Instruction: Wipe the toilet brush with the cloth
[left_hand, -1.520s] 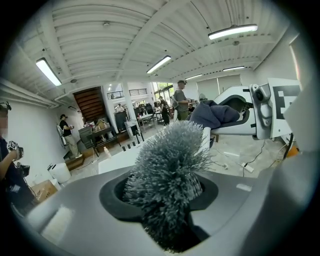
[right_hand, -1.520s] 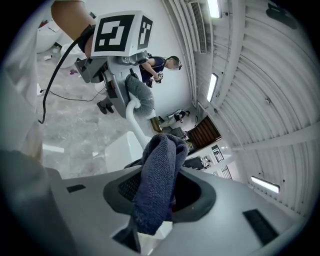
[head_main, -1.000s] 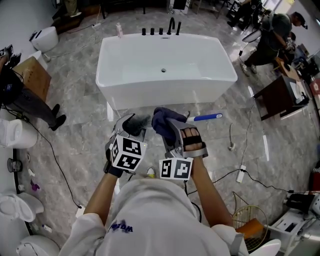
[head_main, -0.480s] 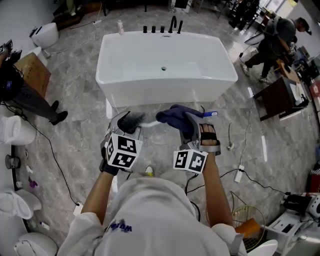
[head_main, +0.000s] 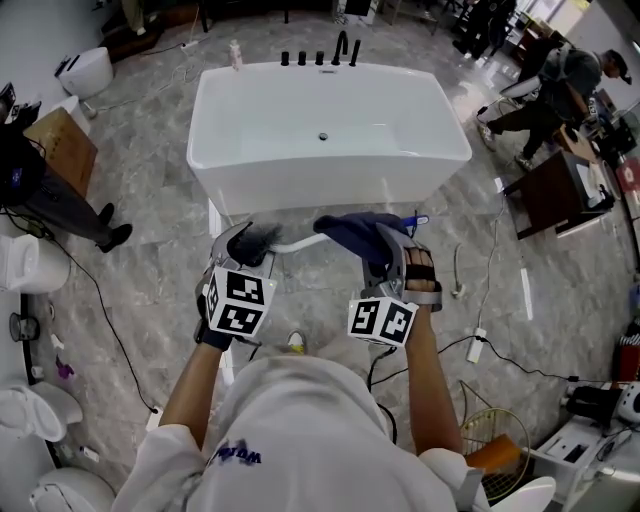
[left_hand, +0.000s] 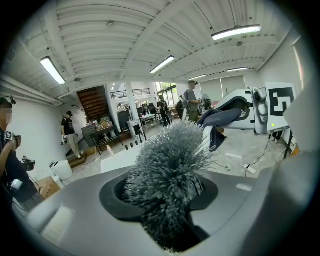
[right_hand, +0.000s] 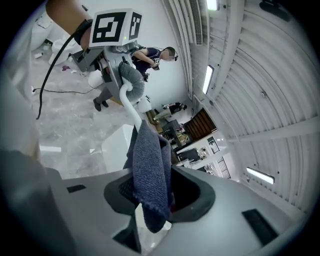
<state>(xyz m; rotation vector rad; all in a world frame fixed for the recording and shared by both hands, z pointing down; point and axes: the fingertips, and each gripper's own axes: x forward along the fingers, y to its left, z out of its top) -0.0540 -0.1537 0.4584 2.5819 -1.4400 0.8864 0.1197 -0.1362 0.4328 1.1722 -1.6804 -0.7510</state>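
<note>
Left gripper (head_main: 248, 244) is clenched tight on the bristle head of the toilet brush (head_main: 296, 241), held up in front of the person. The brush lies nearly level across the head view, its long axis running nine to three, bristles at the nine o'clock end and the blue handle tip (head_main: 419, 220) poking out toward three. Right gripper (head_main: 372, 240) is clamped on the dark blue cloth (head_main: 352, 227), folded around the white handle just beside that tip, and the white bathtub (head_main: 300, 192) sits at twelve o'clock beyond both grippers.
</note>
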